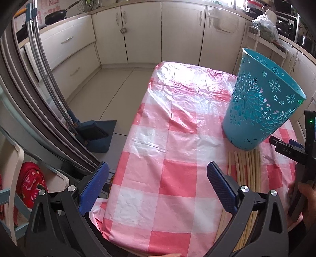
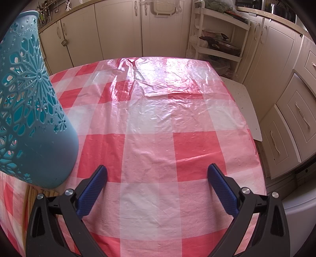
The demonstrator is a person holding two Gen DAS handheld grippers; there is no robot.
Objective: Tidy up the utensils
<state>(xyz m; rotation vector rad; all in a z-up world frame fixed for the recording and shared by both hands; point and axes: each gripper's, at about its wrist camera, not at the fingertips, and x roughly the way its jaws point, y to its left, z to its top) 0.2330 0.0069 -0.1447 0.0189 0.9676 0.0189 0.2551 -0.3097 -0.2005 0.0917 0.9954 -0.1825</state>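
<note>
Home kitchen: cream cabinets [image 1: 144,31], frying pan [image 1: 56,15], checkered tablecloth [image 2: 158,122].

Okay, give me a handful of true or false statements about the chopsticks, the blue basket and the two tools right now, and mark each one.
1. The left tool is open and holds nothing. True.
2. The blue basket lies on its side. False: it stands upright on the checked tablecloth.
3. The chopsticks lie on the tablecloth beside the basket's base. True.
4. The right tool grips a chopstick. False: it is open and empty.
5. The chopsticks are inside the basket. False: they lie outside it.
</note>
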